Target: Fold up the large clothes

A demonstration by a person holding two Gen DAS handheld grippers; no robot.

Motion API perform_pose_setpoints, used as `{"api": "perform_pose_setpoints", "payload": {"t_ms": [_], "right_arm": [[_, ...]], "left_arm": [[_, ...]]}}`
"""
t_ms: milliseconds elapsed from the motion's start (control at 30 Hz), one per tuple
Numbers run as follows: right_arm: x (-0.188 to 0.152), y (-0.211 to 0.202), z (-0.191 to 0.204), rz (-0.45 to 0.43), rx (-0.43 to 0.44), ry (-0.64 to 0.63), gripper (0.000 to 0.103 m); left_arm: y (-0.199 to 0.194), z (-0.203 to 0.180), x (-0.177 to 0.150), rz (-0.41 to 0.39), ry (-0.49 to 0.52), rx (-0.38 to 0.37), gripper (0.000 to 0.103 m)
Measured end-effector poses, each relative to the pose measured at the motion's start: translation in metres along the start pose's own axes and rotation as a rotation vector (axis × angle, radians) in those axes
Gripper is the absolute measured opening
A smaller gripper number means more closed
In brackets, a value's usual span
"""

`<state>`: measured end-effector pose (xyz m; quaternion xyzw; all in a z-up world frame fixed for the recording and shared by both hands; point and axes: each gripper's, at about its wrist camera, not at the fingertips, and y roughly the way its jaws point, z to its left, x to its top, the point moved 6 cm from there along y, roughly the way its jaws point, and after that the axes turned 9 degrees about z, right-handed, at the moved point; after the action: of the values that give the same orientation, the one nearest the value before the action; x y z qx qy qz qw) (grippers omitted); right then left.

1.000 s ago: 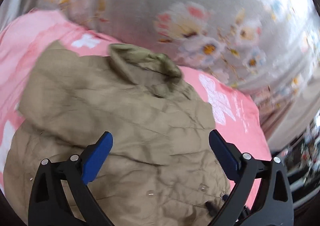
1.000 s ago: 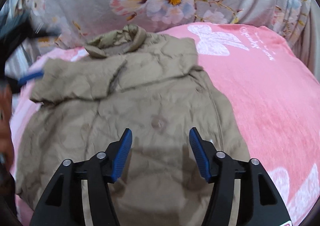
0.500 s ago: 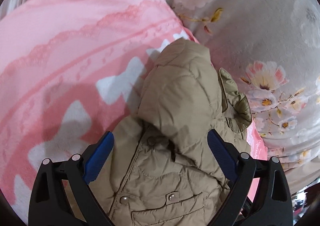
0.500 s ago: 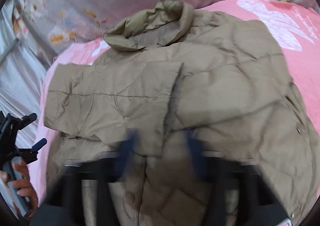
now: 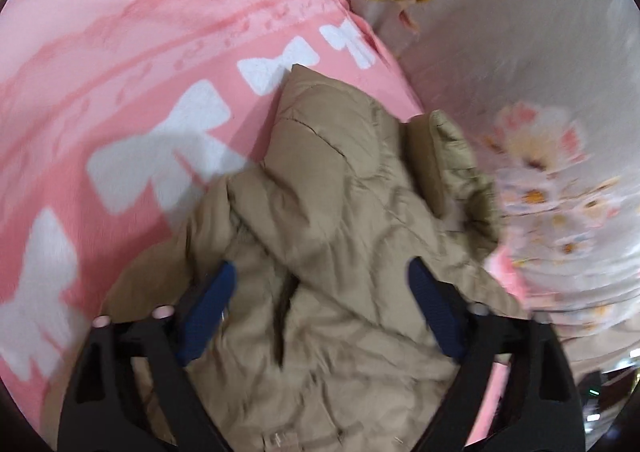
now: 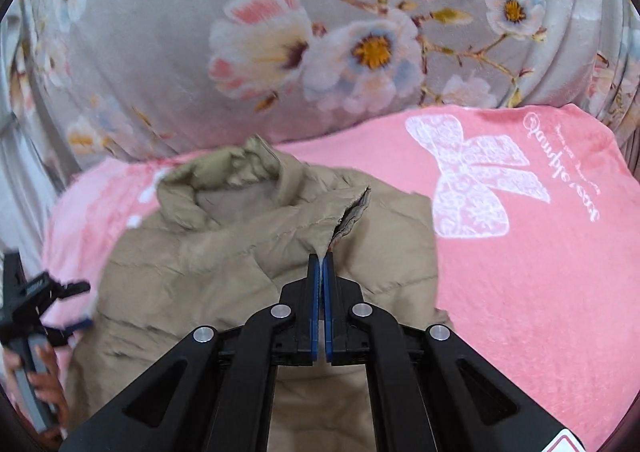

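Right gripper (image 6: 321, 264) pinches khaki jacket (image 6: 248, 252) fold at frame centre – left gripper (image 5: 320, 288) jaws apart, just been closing, over jacket on pink blanket (image 5: 120, 51)

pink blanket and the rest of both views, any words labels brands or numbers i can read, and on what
Pink blanket: white script beside the lace bow, upside down in the right wrist view and too small to read.
Left claw: a small white label on its black body, too blurred to read.
Right claw: a sticker at the frame's bottom corner, cut off, unreadable.
Tan jacket: no text.
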<state>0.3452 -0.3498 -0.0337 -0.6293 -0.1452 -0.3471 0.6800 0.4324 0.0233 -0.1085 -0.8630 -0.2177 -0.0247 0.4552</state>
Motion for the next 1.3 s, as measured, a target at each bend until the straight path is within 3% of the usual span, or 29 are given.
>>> {"api": "perform_pose_setpoints", "payload": {"t_ms": [100, 200, 300, 433, 767, 867, 967, 1067, 1133, 1200, 1300], "right_arm": [[-0.013, 0.019, -0.011, 0.030, -0.058, -0.019, 0.001], [-0.030, 0.043, -0.019, 0.079, -0.088, -0.028, 0.001], [-0.047, 0.063, -0.019, 0.117, -0.112, -0.043, 0.001], [-0.059, 0.071, -0.013, 0.117, -0.151, -0.082, 0.001], [-0.072, 0.079, -0.015, 0.129, -0.138, -0.080, 0.002], [-0.080, 0.063, -0.022, 0.145, -0.052, -0.030, 0.001], [-0.088, 0.067, -0.033, 0.173, 0.021, 0.019, 0.001], [-0.084, 0.071, -0.031, 0.202, 0.017, 0.013, 0.000], [-0.084, 0.066, -0.030, 0.204, 0.007, 0.013, 0.005], [-0.084, 0.048, -0.035, 0.176, -0.028, 0.025, 0.023], [-0.075, -0.001, -0.043, 0.036, -0.132, 0.032, 0.031]], "left_arm": [[0.019, -0.010, 0.007, -0.041, 0.116, 0.209, 0.059], [0.029, -0.009, 0.008, -0.079, 0.176, 0.334, 0.052], [0.036, -0.012, 0.002, -0.135, 0.283, 0.472, 0.051], [0.044, -0.014, -0.010, -0.194, 0.389, 0.586, 0.051], [0.049, -0.015, -0.017, -0.249, 0.442, 0.656, 0.050], [0.043, -0.017, -0.024, -0.258, 0.473, 0.676, 0.040], [0.041, -0.017, -0.032, -0.253, 0.505, 0.690, 0.039], [0.044, -0.019, -0.033, -0.251, 0.524, 0.734, 0.039], [0.041, -0.020, -0.033, -0.245, 0.524, 0.736, 0.039], [0.026, -0.019, -0.034, -0.228, 0.508, 0.694, 0.040], [-0.006, -0.025, -0.037, -0.246, 0.492, 0.634, 0.039]]}}
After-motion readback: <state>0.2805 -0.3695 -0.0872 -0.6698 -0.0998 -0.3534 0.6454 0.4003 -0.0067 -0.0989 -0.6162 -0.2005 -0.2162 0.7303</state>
